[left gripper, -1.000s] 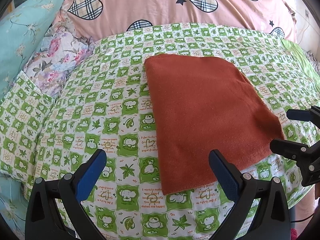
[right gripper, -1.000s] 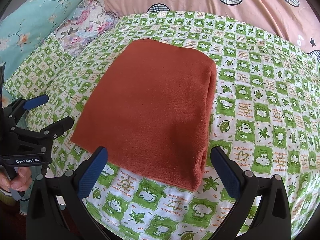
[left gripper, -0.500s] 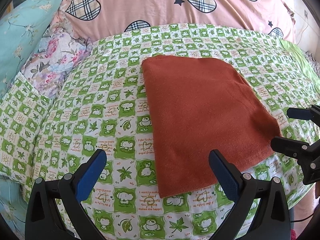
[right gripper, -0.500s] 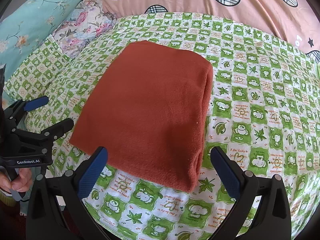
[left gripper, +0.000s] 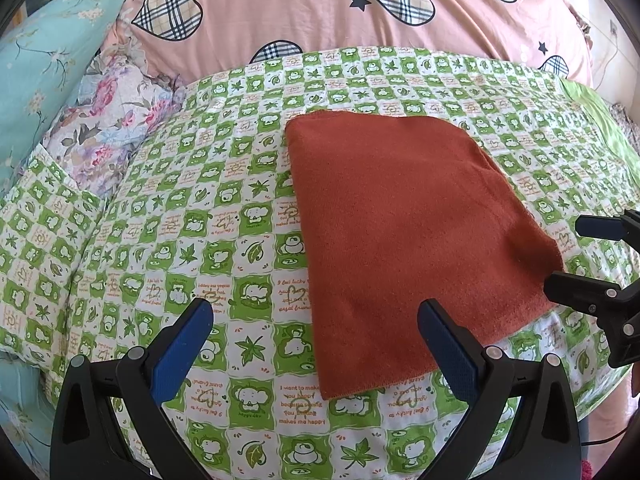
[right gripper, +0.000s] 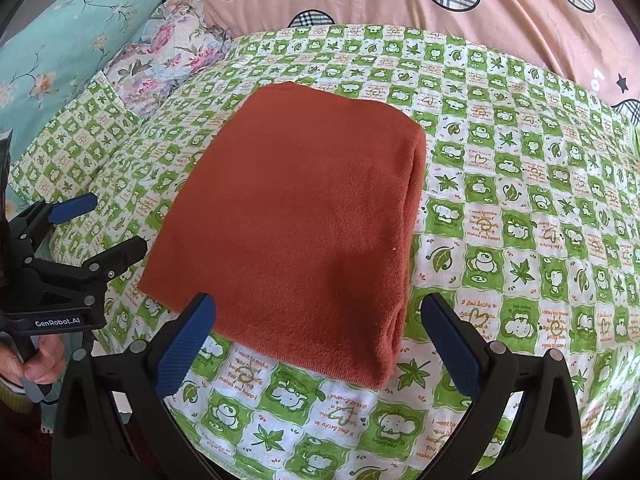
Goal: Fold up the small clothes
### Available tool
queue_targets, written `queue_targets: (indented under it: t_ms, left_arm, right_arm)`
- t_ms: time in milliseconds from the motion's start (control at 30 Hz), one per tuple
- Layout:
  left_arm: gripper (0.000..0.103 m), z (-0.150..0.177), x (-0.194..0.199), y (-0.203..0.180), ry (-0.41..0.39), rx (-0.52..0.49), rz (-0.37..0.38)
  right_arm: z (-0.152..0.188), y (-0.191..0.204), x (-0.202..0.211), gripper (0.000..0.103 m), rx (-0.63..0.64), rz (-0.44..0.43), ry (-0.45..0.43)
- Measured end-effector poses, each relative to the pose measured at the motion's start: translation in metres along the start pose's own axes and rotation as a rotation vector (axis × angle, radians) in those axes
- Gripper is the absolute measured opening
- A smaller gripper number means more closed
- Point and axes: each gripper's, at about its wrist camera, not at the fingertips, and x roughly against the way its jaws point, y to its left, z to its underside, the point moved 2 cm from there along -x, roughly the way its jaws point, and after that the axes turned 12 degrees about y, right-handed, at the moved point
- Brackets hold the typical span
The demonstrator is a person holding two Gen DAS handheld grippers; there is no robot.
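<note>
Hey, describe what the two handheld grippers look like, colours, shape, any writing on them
Both the left gripper and the right gripper are matte black plastic, each with two angled fingers lined with ribbed blue pads and dotted with silver pivot screws. In the right wrist view, the left gripper's body carries white "GenRobot.AI" lettering, and a bare hand grips its handle. No sleeve shows.

You have one rust-orange cloth (left gripper: pixel 404 232) lying flat on the bed, folded into a neat rectangle with several layers. From the right wrist view the cloth (right gripper: pixel 304 220) shows its thick rounded fold along the right side and its stacked edges along the near end. Its surface is smooth and unwrinkled, a fine nubby knit.
</note>
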Motion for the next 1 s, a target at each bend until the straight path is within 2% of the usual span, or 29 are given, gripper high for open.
queue_targets:
  t_ms: [1000]
  left_arm:
    - [0.102,-0.0096,-0.0050,-0.0027,0.001,-0.010,-0.013]
  right_arm:
    - [-0.0052,-0.0041,0.0018,0.102,-0.038,0.006,-0.017]
